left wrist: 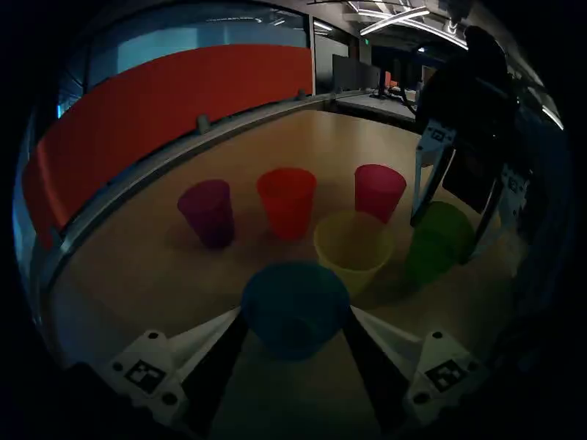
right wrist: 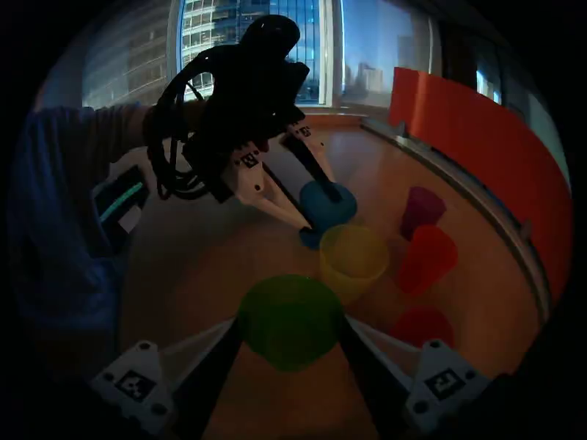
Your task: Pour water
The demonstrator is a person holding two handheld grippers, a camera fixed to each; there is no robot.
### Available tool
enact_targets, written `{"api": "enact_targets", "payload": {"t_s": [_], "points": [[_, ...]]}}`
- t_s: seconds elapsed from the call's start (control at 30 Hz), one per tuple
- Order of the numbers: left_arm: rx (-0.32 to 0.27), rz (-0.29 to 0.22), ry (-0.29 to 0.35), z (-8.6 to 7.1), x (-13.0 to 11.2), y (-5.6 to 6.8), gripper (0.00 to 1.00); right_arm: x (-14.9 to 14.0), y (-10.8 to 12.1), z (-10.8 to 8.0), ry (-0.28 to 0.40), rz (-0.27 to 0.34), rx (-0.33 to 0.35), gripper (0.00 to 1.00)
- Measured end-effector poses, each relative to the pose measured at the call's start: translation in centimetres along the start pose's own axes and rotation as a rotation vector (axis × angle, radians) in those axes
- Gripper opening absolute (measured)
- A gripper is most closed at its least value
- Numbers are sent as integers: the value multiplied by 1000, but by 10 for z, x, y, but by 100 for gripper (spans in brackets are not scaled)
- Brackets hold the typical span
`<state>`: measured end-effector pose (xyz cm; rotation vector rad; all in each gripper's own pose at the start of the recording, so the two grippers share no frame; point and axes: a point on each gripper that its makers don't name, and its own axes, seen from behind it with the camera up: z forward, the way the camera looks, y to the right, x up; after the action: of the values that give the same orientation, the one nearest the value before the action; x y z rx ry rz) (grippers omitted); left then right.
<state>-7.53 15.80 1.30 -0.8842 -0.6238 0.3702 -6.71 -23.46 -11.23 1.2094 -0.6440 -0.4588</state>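
A blue cup (left wrist: 295, 293) sits between the fingers of my left gripper (left wrist: 296, 315), which is shut on it. My right gripper (right wrist: 290, 323) is shut on a green cup (right wrist: 290, 304). A yellow cup (left wrist: 354, 248) stands on the wooden table between the two held cups, close to both. In the right gripper view the left gripper (right wrist: 323, 213) holds the blue cup (right wrist: 328, 204) just behind the yellow cup (right wrist: 354, 258). The left gripper view shows the right gripper (left wrist: 442, 240) around the green cup (left wrist: 439, 246). The light is too dim to show any water.
Behind the yellow cup stand a purple cup (left wrist: 209, 213), an orange-red cup (left wrist: 287, 202) and a crimson cup (left wrist: 378, 191) in a row. A red partition (left wrist: 176, 110) runs along the table's far edge. A person's blue sleeve (right wrist: 51, 220) shows at left.
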Motion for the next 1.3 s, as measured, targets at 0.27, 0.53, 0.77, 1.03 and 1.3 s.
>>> {"api": "enact_targets", "payload": {"t_s": [0.27, 0.53, 0.77, 1.03, 1.3], "points": [[-1, -6, 0, -1, -6, -1, 87, 0, 1, 3, -2, 0, -1, 91], [9, -8, -15, -2, -14, -3, 86, -5, -1, 7, -5, 9, -5, 91], [12, 5, -28, -1, -17, 0, 87, -11, -3, 9, -4, 25, -9, 91], [26, 5, -50, -2, -20, -1, 91, -15, -3, 7, 3, 28, -14, 92], [28, 2, -71, -1, -26, 2, 91, -20, -3, 6, 8, 38, -24, 93]]}}
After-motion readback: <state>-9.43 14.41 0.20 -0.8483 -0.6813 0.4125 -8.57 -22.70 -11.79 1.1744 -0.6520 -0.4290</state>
